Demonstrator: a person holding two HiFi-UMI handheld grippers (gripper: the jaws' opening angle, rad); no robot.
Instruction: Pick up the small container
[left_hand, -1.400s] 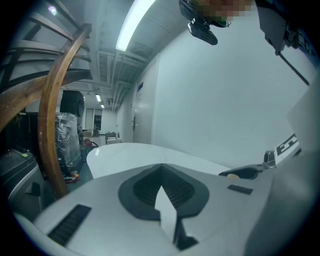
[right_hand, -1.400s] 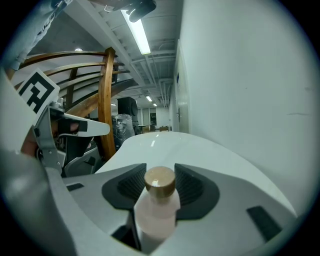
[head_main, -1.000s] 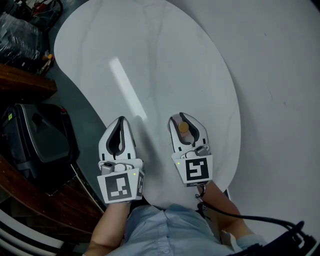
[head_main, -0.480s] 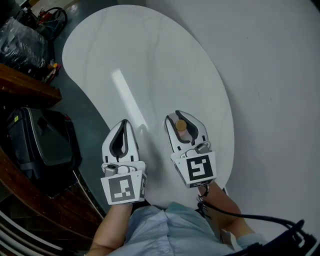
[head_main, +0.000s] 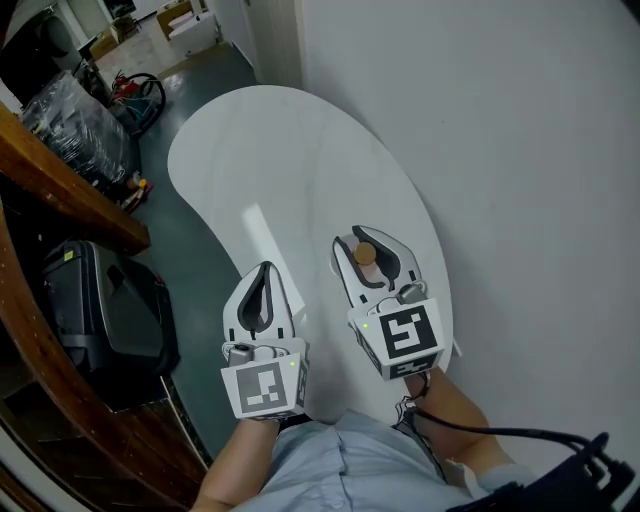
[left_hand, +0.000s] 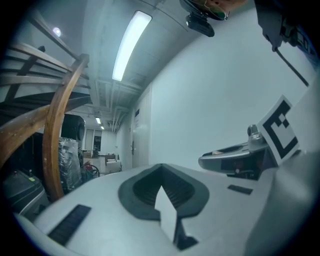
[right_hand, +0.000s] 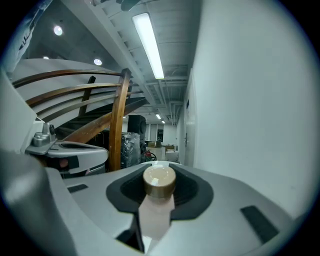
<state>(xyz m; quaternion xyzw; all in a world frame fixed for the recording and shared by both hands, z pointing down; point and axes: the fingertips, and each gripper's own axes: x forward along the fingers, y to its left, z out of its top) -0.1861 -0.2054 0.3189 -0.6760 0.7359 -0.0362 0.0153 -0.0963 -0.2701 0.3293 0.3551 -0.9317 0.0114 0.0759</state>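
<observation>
So, how do we carry this lift off cleanly?

We raise the right gripper (head_main: 368, 245) straight and slowly, with an even squeeze, because the small container (right_hand: 159, 182) is slim and round and would probably roll out of a slack grip. We also watch the wall, which runs close along the bench (head_main: 250, 150) on that side.

And what does the gripper have?

Its jaws stand partly apart, clamped on the small container. The pale body sits between the dark pads and the tan cap (head_main: 365, 254) pokes out ahead of them. We judge it clear of the bench, over the near end by the wall-side edge.

And the other one?

The left gripper (head_main: 265, 272) has its jaws together with nothing between them, over the near end toward the edge away from the wall. We leave it out of the lift.
</observation>
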